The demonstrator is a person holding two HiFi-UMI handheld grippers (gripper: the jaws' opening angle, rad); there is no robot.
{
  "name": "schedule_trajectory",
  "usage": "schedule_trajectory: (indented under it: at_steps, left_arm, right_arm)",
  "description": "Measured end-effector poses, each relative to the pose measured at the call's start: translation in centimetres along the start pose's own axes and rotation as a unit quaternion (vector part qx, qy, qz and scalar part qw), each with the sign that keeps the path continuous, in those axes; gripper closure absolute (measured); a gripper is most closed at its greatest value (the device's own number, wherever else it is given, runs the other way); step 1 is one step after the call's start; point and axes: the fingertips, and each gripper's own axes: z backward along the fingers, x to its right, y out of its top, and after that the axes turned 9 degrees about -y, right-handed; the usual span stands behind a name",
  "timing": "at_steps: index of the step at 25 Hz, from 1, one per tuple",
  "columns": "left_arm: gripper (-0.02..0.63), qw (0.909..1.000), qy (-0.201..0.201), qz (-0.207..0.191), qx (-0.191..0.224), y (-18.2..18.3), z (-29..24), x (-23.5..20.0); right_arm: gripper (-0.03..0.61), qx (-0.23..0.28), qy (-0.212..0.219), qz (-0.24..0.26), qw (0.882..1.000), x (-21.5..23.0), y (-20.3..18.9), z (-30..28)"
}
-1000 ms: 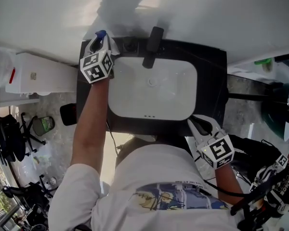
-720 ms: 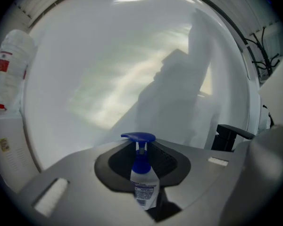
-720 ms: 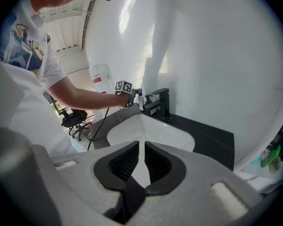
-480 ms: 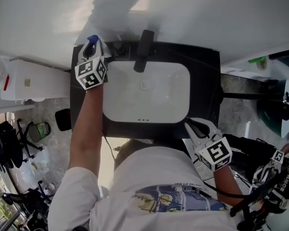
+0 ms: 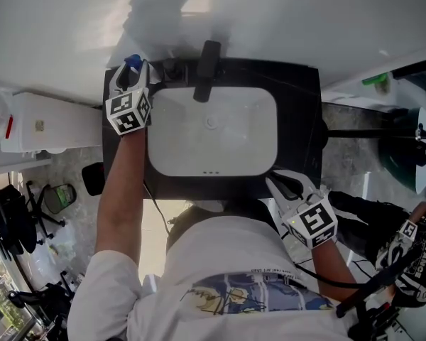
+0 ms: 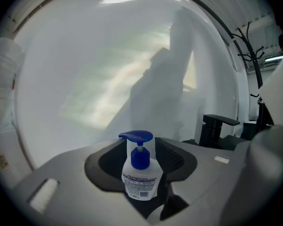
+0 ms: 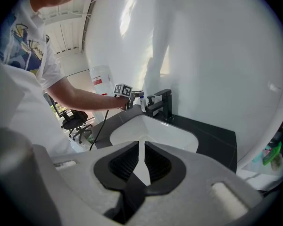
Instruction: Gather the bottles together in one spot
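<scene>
A small clear pump bottle (image 6: 140, 175) with a blue pump head stands upright on the black counter (image 5: 302, 119), at the back left corner by the faucet (image 5: 207, 66). My left gripper (image 6: 141, 149) reaches level around it. Its jaws have just been opening, and the bottle stands between the pads with gaps at both sides. From above, the blue pump of the bottle (image 5: 133, 61) shows between the left gripper (image 5: 131, 71) fingers. My right gripper (image 5: 280, 185) hangs over the counter's front right. Its jaws (image 7: 141, 149) are shut to a thin slit with nothing in them.
A white basin (image 5: 213, 172) is sunk into the counter, and the black faucet (image 7: 162, 105) stands behind it. A white wall rises right behind the counter. A white cabinet (image 5: 50, 123) is at the left. A green object (image 5: 375, 80) lies off the counter at the right.
The left gripper has stayed at the back left corner around the bottle, and its fingers look slightly wider apart. The right gripper has not moved. The head camera shifted a little.
</scene>
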Motion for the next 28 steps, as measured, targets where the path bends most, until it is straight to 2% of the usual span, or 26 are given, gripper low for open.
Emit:
schedule_trajectory:
  at_steps: [3,9,15,19,22,24,28]
  left_arm:
    - [0.396,0.9998,-0.008,-0.016,-0.012,-0.5,0.7,0.0]
    - [0.392,0.9992,-0.025,-0.023,-0.021,-1.3,5.1,0.4]
    - [0.462,0.9966,-0.069,-0.026,-0.035,-1.5,11.7,2.7]
    - [0.549,0.9929,-0.104,-0.037,-0.042,-1.2,16.4,4.7]
    - [0.606,0.9873,-0.141,-0.048,-0.055,-1.9,20.0,6.4]
    - [0.612,0.9823,-0.171,-0.052,-0.056,-2.0,22.4,8.2]
    - [0.612,0.9679,-0.236,-0.036,-0.077,-2.2,27.3,12.4]
  right_arm:
    - [0.541,0.003,-0.003,-0.004,1.000,-0.7,0.0,0.0]
    - [0.541,0.020,-0.014,-0.006,1.000,-2.5,0.7,-0.1]
    - [0.541,0.041,-0.022,0.001,0.999,-5.2,1.6,-0.2]
    - [0.549,0.057,-0.031,0.008,0.998,-7.5,2.1,0.1]
    - [0.557,0.068,-0.042,0.013,0.997,-9.5,2.2,0.6]
    - [0.563,0.075,-0.048,0.014,0.996,-10.9,2.2,1.0]
    - [0.577,0.081,-0.065,0.016,0.994,-13.1,1.6,2.2]
